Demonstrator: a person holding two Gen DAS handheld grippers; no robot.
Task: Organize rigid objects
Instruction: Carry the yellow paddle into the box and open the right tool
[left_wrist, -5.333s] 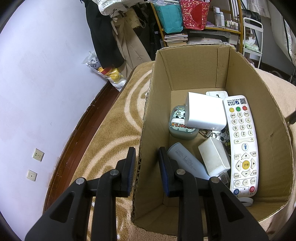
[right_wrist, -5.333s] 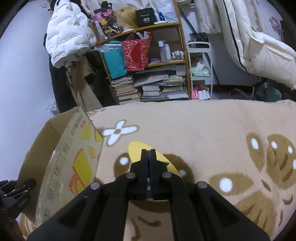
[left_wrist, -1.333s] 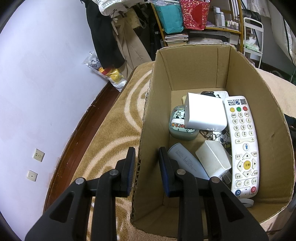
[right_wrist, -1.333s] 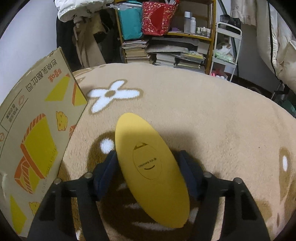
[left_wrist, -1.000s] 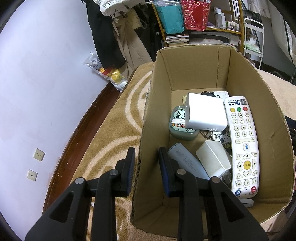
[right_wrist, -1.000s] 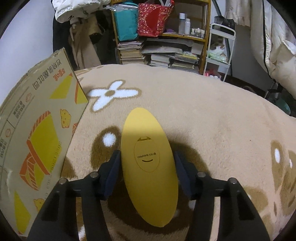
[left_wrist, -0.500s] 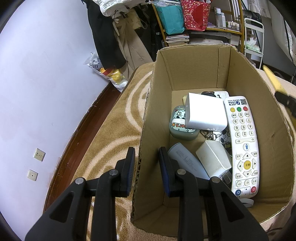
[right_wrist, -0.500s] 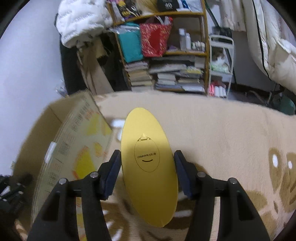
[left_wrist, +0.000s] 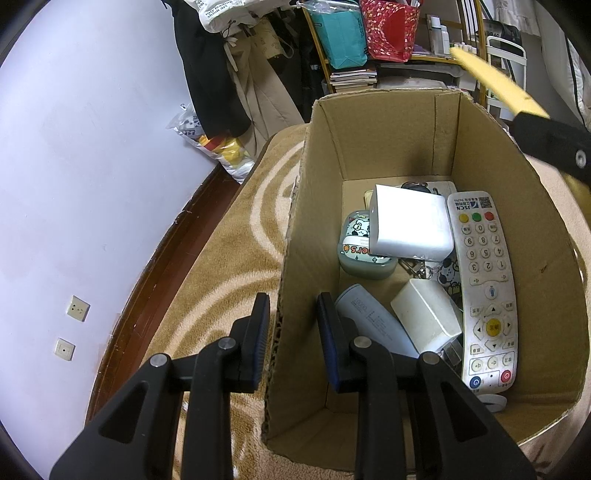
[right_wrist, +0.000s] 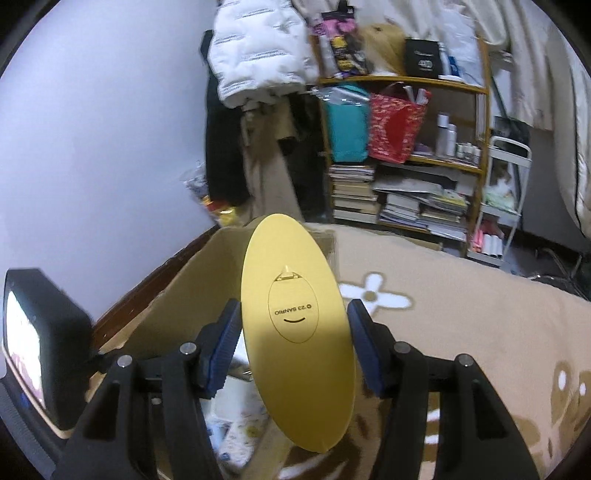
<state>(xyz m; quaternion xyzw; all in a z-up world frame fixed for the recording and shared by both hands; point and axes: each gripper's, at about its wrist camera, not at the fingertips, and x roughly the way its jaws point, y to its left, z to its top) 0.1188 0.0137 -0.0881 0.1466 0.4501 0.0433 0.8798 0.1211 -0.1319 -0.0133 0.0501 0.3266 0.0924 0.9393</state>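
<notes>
Yellow oval (right_wrist: 295, 317) reads "'23 SANRIO" (remote (left_wrist: 482, 288): "JSCN").

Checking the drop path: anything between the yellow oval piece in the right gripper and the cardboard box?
Nothing visible blocks it. The yellow oval piece is held above the cardboard box, whose top is open. The remote and white chargers cover much of the floor, so it would land on them.
</notes>
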